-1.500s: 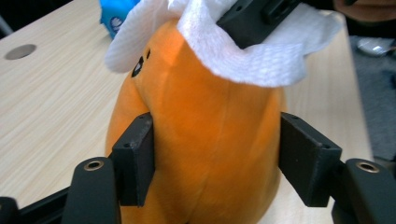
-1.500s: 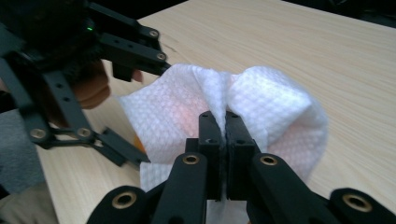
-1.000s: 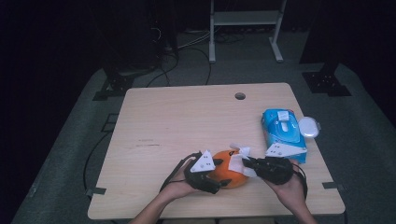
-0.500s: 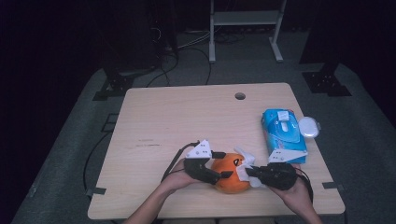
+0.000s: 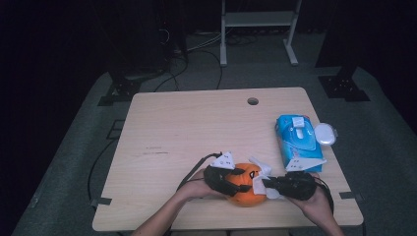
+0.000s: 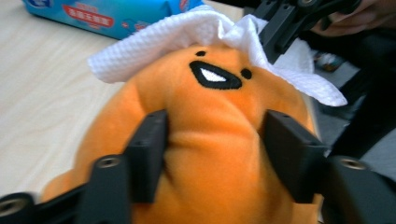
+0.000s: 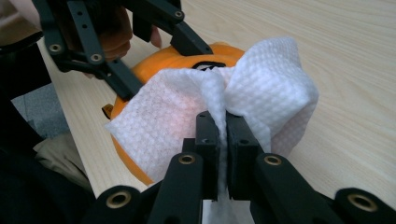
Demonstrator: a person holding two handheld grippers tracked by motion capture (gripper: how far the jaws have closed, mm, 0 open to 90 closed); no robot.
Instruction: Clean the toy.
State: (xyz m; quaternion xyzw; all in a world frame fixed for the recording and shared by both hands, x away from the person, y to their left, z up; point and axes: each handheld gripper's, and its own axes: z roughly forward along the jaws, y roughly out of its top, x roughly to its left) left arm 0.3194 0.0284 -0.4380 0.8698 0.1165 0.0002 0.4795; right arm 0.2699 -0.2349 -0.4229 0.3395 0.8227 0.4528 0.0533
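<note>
On wooden table, left gripper squeezes orange plush; right gripper pinches white wipe.

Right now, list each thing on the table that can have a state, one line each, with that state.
Plush: lying on the table, squeezed by the left gripper, whose fingers have just closed on it.
Wipe: draped on the plush, pinched by the right gripper.
Wipes pack: flat on the table, untouched.
Lid: beside the pack, at the table edge.
</note>
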